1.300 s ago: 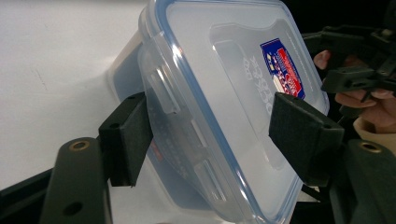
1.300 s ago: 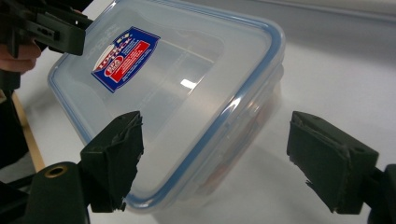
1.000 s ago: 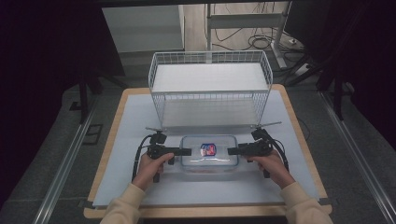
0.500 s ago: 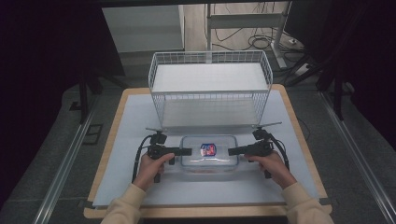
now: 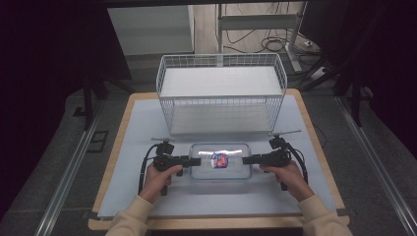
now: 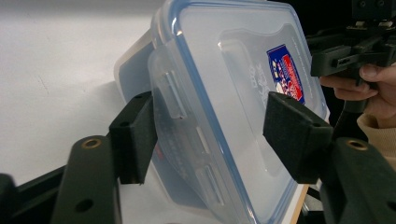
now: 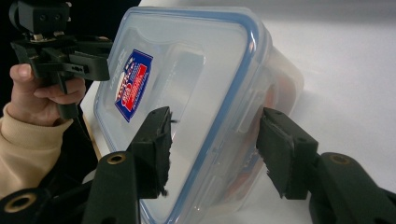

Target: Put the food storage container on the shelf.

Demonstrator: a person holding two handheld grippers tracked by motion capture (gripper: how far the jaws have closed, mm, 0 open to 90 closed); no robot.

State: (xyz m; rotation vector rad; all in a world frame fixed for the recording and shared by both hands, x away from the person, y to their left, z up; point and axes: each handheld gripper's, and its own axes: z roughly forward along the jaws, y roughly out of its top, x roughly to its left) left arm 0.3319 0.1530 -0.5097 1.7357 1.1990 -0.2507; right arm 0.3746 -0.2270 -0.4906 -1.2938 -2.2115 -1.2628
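A clear plastic container (image 5: 220, 162) with a blue-rimmed lid and a red-and-blue label lies flat on the white mat, in front of the wire basket. My left gripper (image 5: 195, 161) is at its left short end and is open. In the left gripper view the jaws (image 6: 215, 135) straddle that end, one beside the side latch and one over the lid (image 6: 233, 93). My right gripper (image 5: 247, 159) is at the right short end, also open. Its jaws (image 7: 217, 149) straddle the rim of the container (image 7: 196, 84) in the same way. Each hand grips its handle.
A white wire basket (image 5: 221, 105) with a solid white shelf stands behind the container, at the back of the mat (image 5: 137, 128). The wooden table edge (image 5: 124, 123) frames the mat. Dark floor and cables lie beyond.
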